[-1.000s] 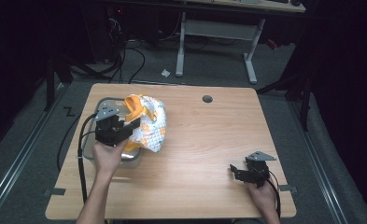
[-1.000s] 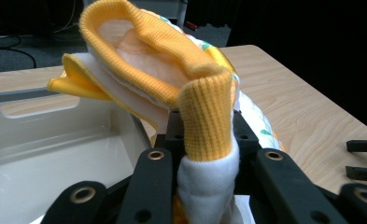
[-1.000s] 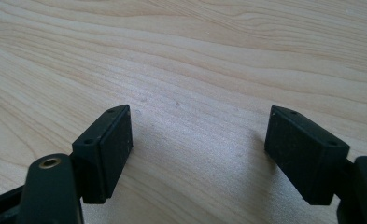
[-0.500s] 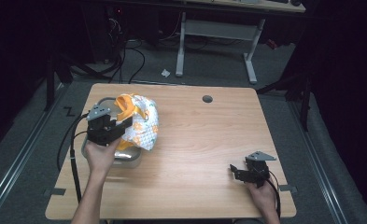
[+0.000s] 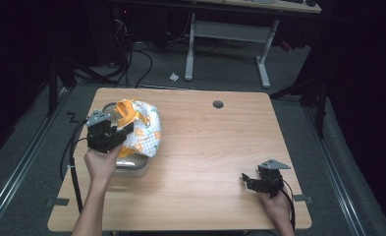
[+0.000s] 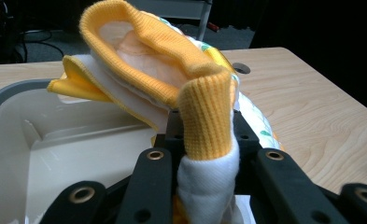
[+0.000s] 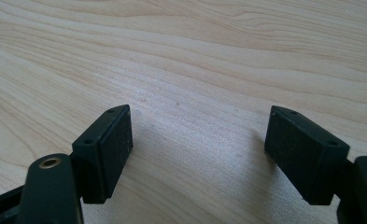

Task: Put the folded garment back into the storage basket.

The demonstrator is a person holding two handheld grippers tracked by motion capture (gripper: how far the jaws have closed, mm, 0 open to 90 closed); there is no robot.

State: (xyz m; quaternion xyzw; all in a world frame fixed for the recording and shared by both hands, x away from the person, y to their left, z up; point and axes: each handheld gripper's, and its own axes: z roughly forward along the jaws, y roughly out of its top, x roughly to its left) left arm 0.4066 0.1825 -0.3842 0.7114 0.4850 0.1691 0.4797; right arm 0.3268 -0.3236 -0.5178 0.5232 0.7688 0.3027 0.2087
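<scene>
The left gripper (image 6: 204, 186) has its jaws clamped together on a fold of a small garment (image 6: 172, 79), pinching the white fabric and its yellow ribbed cuff, which stands up between the black arms in the left gripper view. From that pinch the garment rises and spreads toward twelve o'clock, its yellow-edged opening gaping at the top. At nine o'clock of the grip lies a pale tub (image 6: 41, 140) with a grey rim, and the garment hangs partly over its near corner. In the high view the left gripper (image 5: 113, 137) sits at about nine o'clock on the wooden table (image 5: 215, 157), with the white, orange-printed garment (image 5: 144, 130) bunched just at its two o'clock and draped over the tub (image 5: 131, 167), whose edge shows below the cloth. The person's left hand (image 5: 101, 164) holds the gripper from six o'clock. The right gripper (image 5: 252, 181) rests near five o'clock on the table, well apart from the garment, held by the right hand (image 5: 275, 204). In the right gripper view its jaws stand wide apart over bare wood (image 7: 195, 70), with nothing between them.
</scene>
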